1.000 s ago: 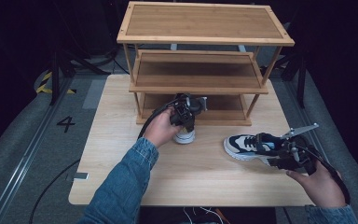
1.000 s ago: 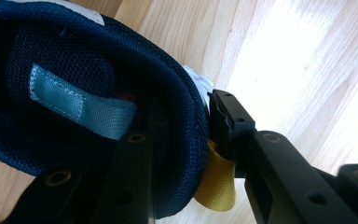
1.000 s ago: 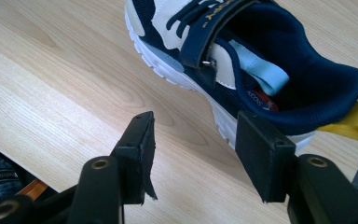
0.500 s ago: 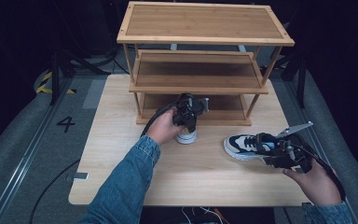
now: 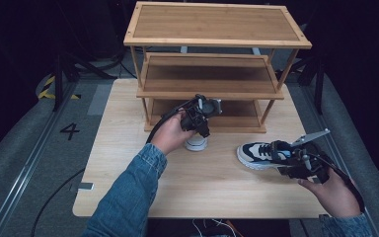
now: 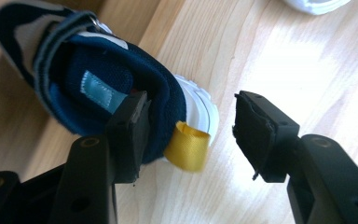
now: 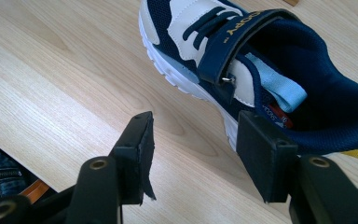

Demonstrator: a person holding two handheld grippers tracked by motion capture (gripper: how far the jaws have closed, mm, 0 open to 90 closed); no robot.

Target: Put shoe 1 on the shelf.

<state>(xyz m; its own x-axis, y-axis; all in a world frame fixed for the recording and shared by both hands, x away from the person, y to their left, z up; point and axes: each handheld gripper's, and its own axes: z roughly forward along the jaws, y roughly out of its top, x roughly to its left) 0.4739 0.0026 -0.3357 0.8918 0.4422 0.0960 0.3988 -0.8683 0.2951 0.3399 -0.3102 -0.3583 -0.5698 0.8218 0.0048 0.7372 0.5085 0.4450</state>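
While the left gripper (image 6: 189, 135), fingers just opened, straddles the first navy-and-white sneaker's (image 6: 98, 84) heel, its toe points at the wooden shelf rack (image 5: 217, 89). The right gripper (image 7: 193, 154), fingers apart, waits beside the second navy-and-white sneaker (image 7: 261, 70), lying crosswise on the tabletop (image 5: 143, 187).

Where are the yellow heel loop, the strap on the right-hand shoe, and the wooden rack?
yellow heel loop (image 6: 186, 145), left gripper view, on the folded ribbon.
strap (image 7: 233, 39), right gripper view, on the navy band over the laces.
wooden rack (image 5: 217, 22), high view, on the top shelf board.
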